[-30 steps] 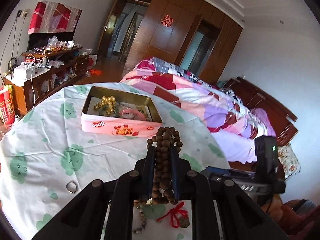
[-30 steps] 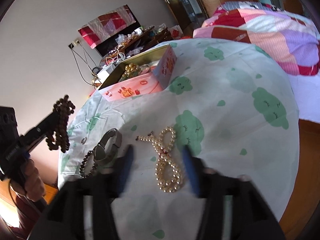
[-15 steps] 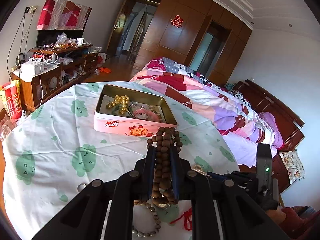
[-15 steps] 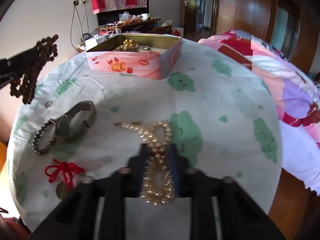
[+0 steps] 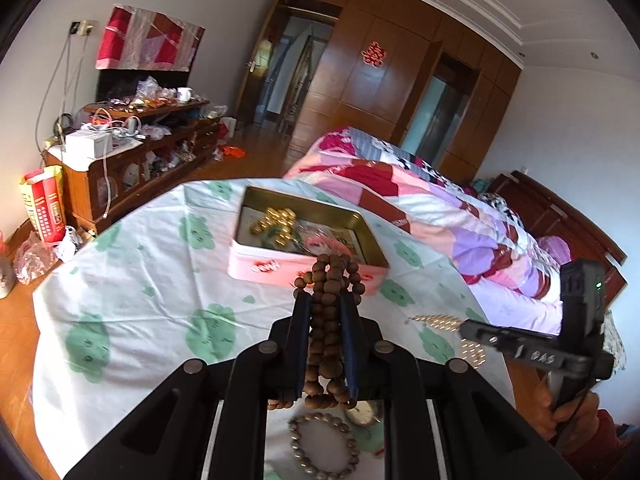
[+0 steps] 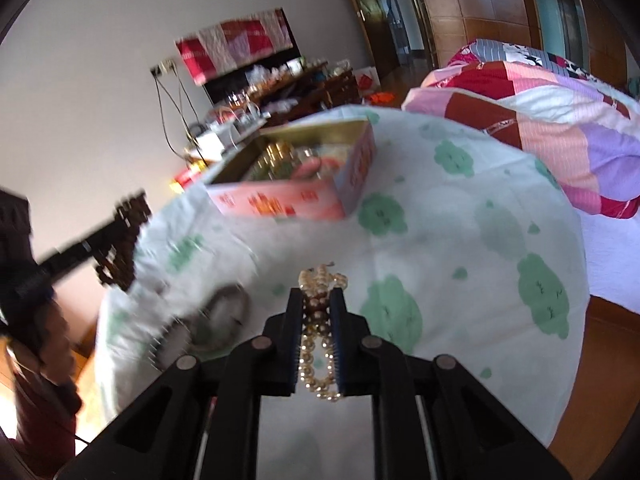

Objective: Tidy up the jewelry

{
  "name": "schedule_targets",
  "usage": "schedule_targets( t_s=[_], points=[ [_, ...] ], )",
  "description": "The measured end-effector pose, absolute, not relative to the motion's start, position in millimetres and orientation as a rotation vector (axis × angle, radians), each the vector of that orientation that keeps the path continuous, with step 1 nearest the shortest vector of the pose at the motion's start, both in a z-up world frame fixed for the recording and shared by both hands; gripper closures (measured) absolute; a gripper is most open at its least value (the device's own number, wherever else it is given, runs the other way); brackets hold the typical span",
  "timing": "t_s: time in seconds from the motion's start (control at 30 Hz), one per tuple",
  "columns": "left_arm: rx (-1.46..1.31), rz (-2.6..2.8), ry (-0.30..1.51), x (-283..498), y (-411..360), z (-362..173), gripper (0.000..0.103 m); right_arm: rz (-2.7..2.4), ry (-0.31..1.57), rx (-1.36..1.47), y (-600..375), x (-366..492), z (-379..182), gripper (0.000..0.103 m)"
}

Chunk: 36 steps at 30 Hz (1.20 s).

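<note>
A home bedroom: a bed [image 5: 432, 208] under a patchwork quilt, dark wooden wardrobes [image 5: 384, 92], a cluttered sideboard [image 5: 140, 152], and a cloth-covered surface [image 5: 152, 280].

A patchwork quilt [image 5: 436, 216] covers the bed beside a cluttered wooden cabinet [image 5: 132, 160] and what looks like a wardrobe [image 5: 384, 80].

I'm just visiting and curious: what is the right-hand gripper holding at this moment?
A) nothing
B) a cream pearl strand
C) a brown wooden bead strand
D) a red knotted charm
B: in the right wrist view the right gripper is closed on the pearl strand, while the brown wooden beads sit in the left gripper.
</note>
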<state>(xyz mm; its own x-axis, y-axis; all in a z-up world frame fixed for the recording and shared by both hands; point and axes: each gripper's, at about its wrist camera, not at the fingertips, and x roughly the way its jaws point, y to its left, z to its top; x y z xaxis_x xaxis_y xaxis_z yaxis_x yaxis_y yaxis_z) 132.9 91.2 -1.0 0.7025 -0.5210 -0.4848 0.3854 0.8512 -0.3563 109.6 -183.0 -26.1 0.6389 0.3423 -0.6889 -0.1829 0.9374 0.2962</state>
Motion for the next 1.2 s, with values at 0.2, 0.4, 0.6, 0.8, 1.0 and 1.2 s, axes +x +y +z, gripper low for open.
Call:
schedule_targets(
  t_s=[0.2,0.4,0.6,0.8,1.0,1.2],
  points=[
    [-0.238,-0.47,0.579,141.4,101.0,6.7,0.088,0.333,0.761,0.25,-181.0,123.1,-4.0,0.088],
    [-0.253,-0.471,0.561,153.9,99.8,12.3,0.088,0.351,0.693,0.261,-176.9,137.5,14.9,0.088],
    [-0.232,-0.485,0.567,167.6,82.6,11.7,0.088,0.354,0.657,0.25,-170.0,151.7,21.1,0.088],
    [-0.23,-0.495,0.57,188.1,65.9,14.3,0.088,0.356,0.648,0.266,-165.7,173.3,19.4,0.087],
    [-0.2,-0.473,0.565,217.0,45.5,14.7,0.088,0.325,0.614,0.271,-161.1,201.3,18.6,0.087],
    [-0.157,-0.411,0.571,250.3,36.0,3.4,0.088,0.268,0.623,0.231,-151.3,235.7,3.4,0.087]
  ],
)
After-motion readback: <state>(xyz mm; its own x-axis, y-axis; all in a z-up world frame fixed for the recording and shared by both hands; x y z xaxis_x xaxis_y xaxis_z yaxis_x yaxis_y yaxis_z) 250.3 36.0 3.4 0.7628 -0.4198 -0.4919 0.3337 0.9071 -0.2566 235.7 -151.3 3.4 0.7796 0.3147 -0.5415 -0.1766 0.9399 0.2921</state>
